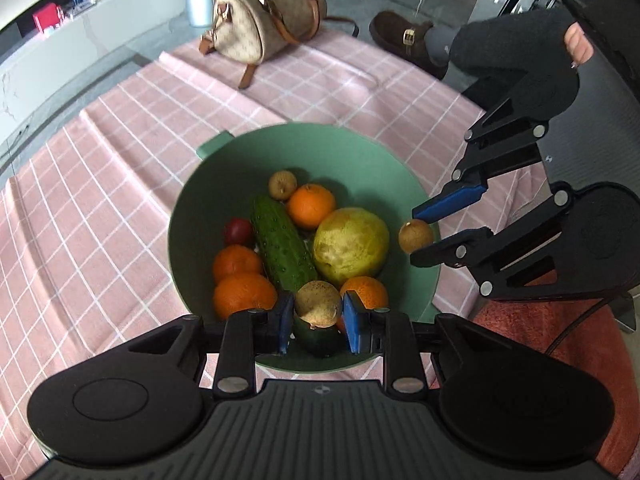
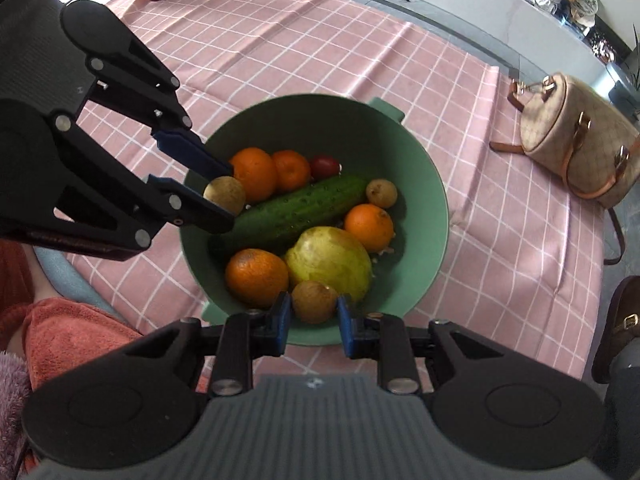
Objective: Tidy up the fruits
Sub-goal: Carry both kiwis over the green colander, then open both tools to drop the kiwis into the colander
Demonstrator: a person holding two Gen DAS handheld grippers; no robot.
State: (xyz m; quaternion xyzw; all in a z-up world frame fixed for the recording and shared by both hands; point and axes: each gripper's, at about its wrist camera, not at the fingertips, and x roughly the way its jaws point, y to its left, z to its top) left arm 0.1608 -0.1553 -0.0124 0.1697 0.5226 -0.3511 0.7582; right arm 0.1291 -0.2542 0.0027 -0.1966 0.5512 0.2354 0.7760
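On the left of the left wrist view, a pink checked cloth (image 1: 100, 168) covers the table. At its middle stands a green bowl (image 1: 224, 184) holding a cucumber (image 1: 282, 246), several oranges (image 1: 310, 206), a small red fruit (image 1: 238, 231) and a large yellow-green fruit (image 1: 350, 246). The left gripper (image 1: 318, 312) hangs above the bowl's near side, its jaws closed on a small tan round fruit (image 1: 316, 302). Further right, the right gripper (image 1: 418, 236) hovers over the bowl's right rim, its jaws pinching a small brown round fruit (image 1: 416, 235). A patterned handbag (image 1: 260, 20) lies at the far end of the cloth, and a brown shoe (image 1: 404, 38) shows to its right. A red towel (image 1: 532, 320) lies at the lower right.
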